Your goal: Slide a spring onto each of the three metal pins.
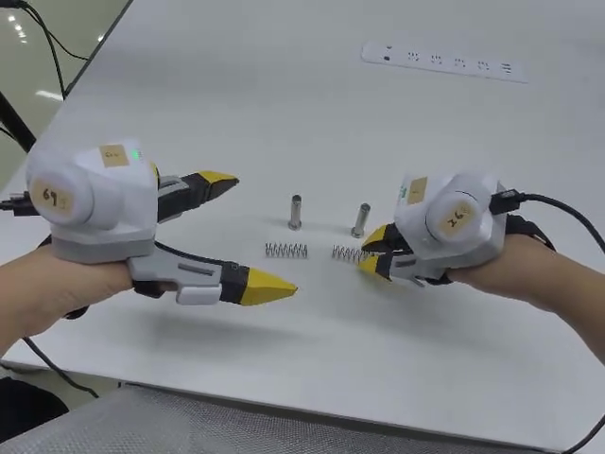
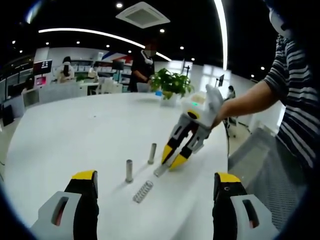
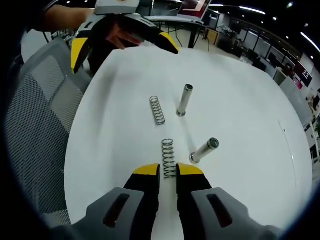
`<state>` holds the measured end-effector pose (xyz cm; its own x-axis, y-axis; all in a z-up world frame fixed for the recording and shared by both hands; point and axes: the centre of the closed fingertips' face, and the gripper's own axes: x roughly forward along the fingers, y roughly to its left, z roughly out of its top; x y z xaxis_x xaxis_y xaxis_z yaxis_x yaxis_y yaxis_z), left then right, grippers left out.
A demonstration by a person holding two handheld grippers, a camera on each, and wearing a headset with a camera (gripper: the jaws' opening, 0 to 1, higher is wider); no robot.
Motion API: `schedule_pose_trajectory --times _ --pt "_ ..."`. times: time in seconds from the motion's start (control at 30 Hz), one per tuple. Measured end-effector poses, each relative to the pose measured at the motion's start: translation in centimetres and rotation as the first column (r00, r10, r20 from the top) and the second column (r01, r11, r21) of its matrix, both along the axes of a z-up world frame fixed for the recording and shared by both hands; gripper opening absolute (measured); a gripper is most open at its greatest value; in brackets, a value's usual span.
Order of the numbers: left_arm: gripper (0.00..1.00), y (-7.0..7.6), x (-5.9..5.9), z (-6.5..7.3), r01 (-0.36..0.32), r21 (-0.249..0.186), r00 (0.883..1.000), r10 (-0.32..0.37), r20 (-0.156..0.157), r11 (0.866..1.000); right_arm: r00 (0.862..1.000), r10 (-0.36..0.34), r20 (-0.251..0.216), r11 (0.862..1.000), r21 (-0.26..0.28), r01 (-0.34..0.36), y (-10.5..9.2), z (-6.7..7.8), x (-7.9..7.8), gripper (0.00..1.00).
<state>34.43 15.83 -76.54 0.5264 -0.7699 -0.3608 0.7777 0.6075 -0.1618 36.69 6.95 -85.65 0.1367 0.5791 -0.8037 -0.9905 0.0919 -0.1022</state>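
The white tabletop carries a power strip at its far side. The left gripper hovers over the near left part, jaws spread wide and holding nothing. The right gripper is low at the tabletop, jaws drawn narrow and pinching one end of the right spring. This spring lies flat, its long axis running left-right, pointing away from the jaws toward the left spring, which lies loose in line with it. Just beyond them the left pin and the right pin stand upright.
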Motion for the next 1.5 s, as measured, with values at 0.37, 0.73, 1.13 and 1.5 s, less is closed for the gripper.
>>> schedule_pose_trajectory --times 0.37,0.73,1.13,1.5 --pt "0.93 0.3 0.0 0.0 -0.002 0.004 1.000 0.002 -0.005 1.000 1.000 0.013 -0.016 1.000 -0.011 -0.013 0.0 -0.5 0.1 0.08" --pt "0.92 -0.2 -0.7 0.0 0.013 0.001 1.000 -0.013 -0.012 1.000 1.000 0.001 -0.008 1.000 0.007 -0.001 -0.7 0.7 0.0 0.07" --pt "0.91 -0.9 -0.8 0.4 0.020 -0.005 1.000 -0.020 0.000 1.000 0.999 0.019 0.032 0.999 0.041 -0.021 -1.9 3.8 -1.0 0.07" --pt "0.91 -1.8 -1.1 0.4 0.040 -0.013 0.999 -0.040 -0.001 0.999 0.998 0.032 0.048 0.999 0.040 -0.034 -3.0 5.0 -1.8 0.07"
